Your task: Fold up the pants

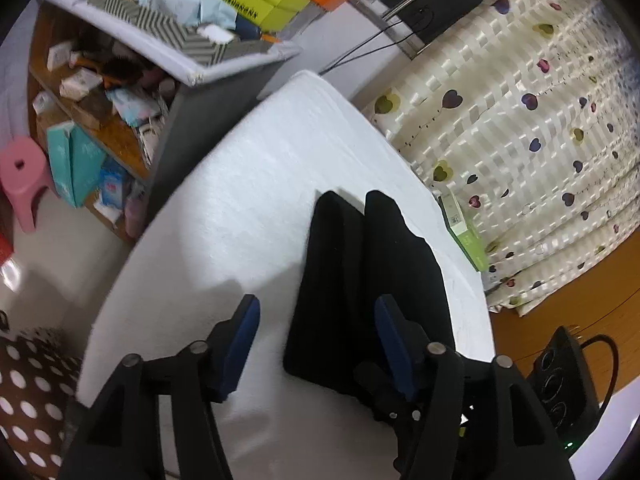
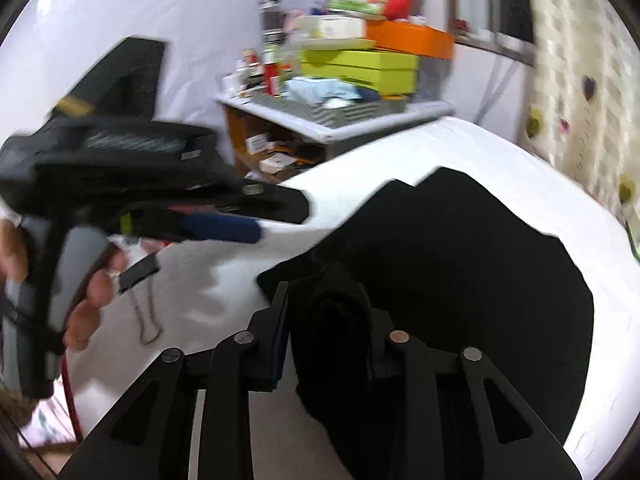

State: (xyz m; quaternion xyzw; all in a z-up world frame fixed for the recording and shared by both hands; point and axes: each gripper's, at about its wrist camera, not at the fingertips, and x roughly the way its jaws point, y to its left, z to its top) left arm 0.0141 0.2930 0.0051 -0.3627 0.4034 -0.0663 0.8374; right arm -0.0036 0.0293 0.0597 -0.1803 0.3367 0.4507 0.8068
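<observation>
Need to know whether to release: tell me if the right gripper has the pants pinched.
Pinched: the right gripper is shut on a bunched ridge of the black pants, lifted off the white table.

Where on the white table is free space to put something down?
Free: the white table surface between the black pants and the cluttered grey shelf unit. Crowded: the far right edge, where a green box stands by the curtain.

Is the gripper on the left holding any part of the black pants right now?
No, the left gripper is open, its blue-padded fingers spread above the white table, with no fabric of the black pants between them.
</observation>
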